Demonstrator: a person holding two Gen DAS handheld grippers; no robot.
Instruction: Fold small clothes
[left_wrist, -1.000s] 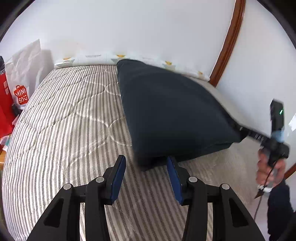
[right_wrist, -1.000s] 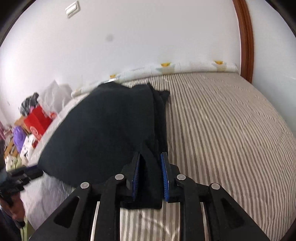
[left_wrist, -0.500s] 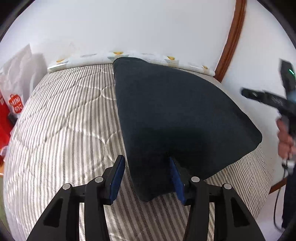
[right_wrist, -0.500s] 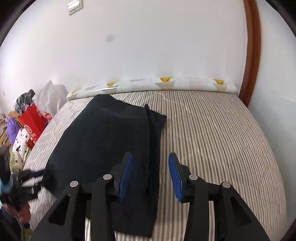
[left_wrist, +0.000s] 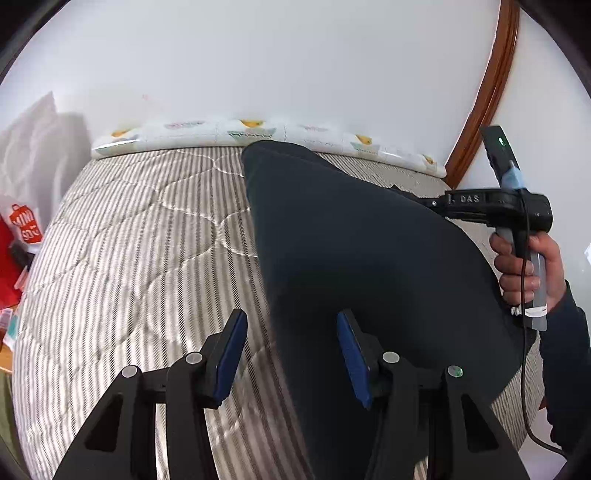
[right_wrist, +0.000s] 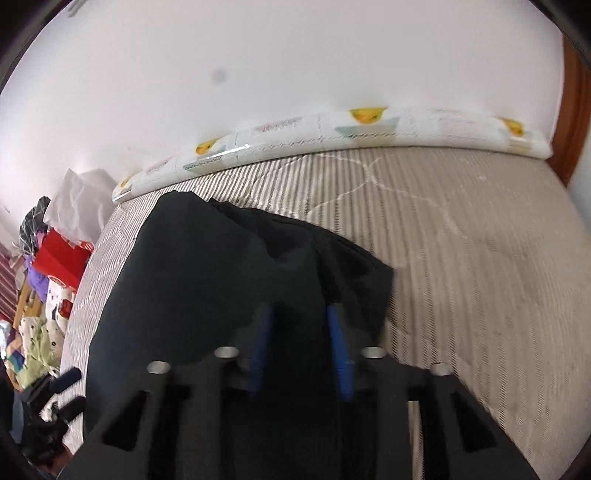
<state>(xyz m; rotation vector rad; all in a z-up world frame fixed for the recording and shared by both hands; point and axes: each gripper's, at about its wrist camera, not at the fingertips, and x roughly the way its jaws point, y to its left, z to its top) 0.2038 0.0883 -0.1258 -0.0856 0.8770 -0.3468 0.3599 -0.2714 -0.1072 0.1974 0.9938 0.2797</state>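
Note:
A dark navy garment (left_wrist: 354, 251) lies spread on the striped bed (left_wrist: 147, 251). My left gripper (left_wrist: 290, 350) is open, its jaws wide apart above the garment's near left edge, holding nothing. My right gripper (right_wrist: 299, 345) is open over the garment (right_wrist: 221, 280), with its folded right edge lying between the blue pads (right_wrist: 338, 343); the view is blurred. The right gripper's body also shows in the left wrist view (left_wrist: 495, 206), held by a hand over the garment's right side.
A white patterned bolster (left_wrist: 258, 133) runs along the wall at the bed's far edge. Red and white bags (left_wrist: 22, 229) and piled clothes (right_wrist: 37, 325) stand left of the bed. A wooden door frame (left_wrist: 484, 96) rises at the right.
The right gripper let go of the garment's edge, opened, then moved forward over the cloth. The left gripper stayed open and shifted slightly. The garment settled flat on the bed.

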